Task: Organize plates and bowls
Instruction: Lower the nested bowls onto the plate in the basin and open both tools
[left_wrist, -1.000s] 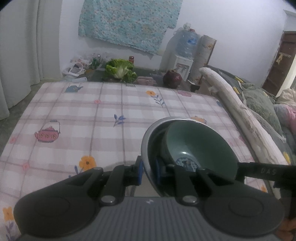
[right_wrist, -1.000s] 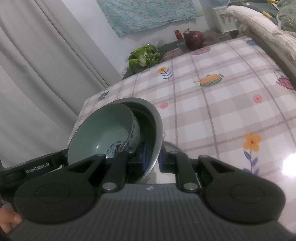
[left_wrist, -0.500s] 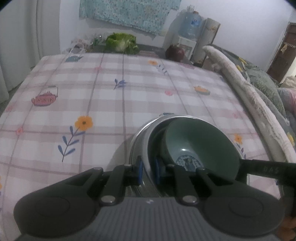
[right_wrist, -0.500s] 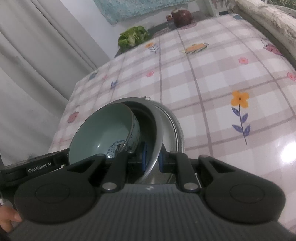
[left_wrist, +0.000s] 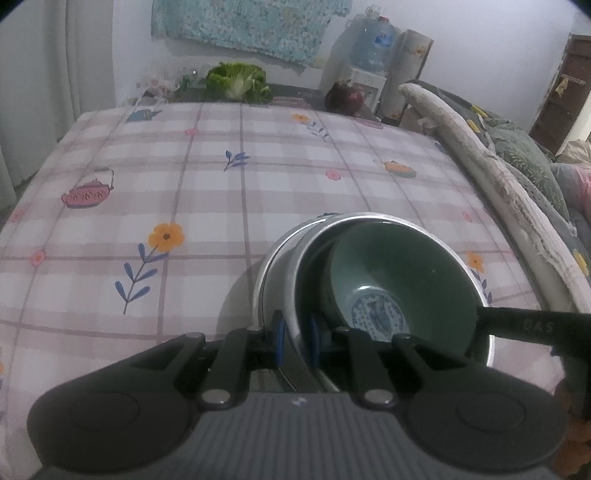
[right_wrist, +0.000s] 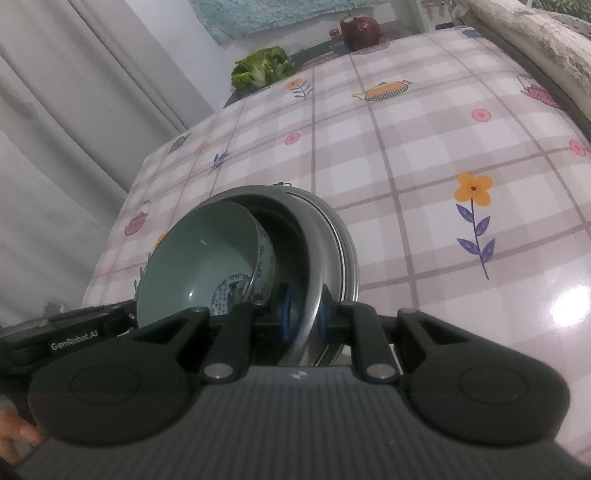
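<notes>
A steel bowl (left_wrist: 295, 280) holds a green ceramic bowl (left_wrist: 406, 273) with a blue pattern inside. My left gripper (left_wrist: 295, 338) is shut on the steel bowl's near rim. My right gripper (right_wrist: 303, 321) is shut on the opposite rim of the same steel bowl (right_wrist: 314, 254), with the green bowl (right_wrist: 207, 258) tilted inside. Both bowls hang just over a steel plate (left_wrist: 271, 258) lying on the table, also seen in the right wrist view (right_wrist: 349, 254). Whether the bowl touches the plate is unclear.
The table wears a pink checked cloth (left_wrist: 207, 177) with flower and teapot prints. A cabbage (left_wrist: 236, 79), a dark red pot (left_wrist: 347, 98) and a water dispenser (left_wrist: 373, 55) stand beyond the far edge. Bedding (left_wrist: 517, 173) runs along the right; curtains (right_wrist: 74, 110) hang left.
Both grippers have lowered the steel bowl with the green bowl down toward the table. A steel plate has come into view beneath it.
</notes>
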